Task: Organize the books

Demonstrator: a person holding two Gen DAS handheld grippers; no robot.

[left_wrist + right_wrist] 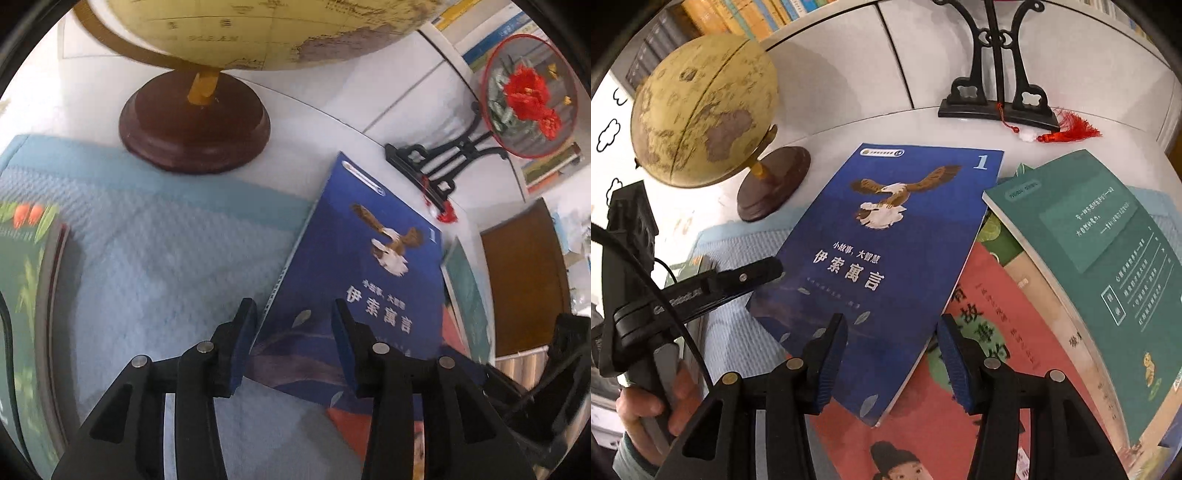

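Now the left gripper (pixel 291 332) hangs parted, astride the blue book's (pixel 365 266) near-left edge, gripping nothing; the right gripper (pixel 892 350), parted and empty, hovers over its near corner. Best pinch the edge squarely before lifting.

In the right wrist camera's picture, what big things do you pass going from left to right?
The left gripper → globe → blue eagle book → red storybook → teal book.

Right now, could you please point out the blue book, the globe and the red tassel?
blue book (pixel 886 236), right wrist view, cover centre.
globe (pixel 701 110), right wrist view, sphere.
red tassel (pixel 1075 130), right wrist view, fringe.
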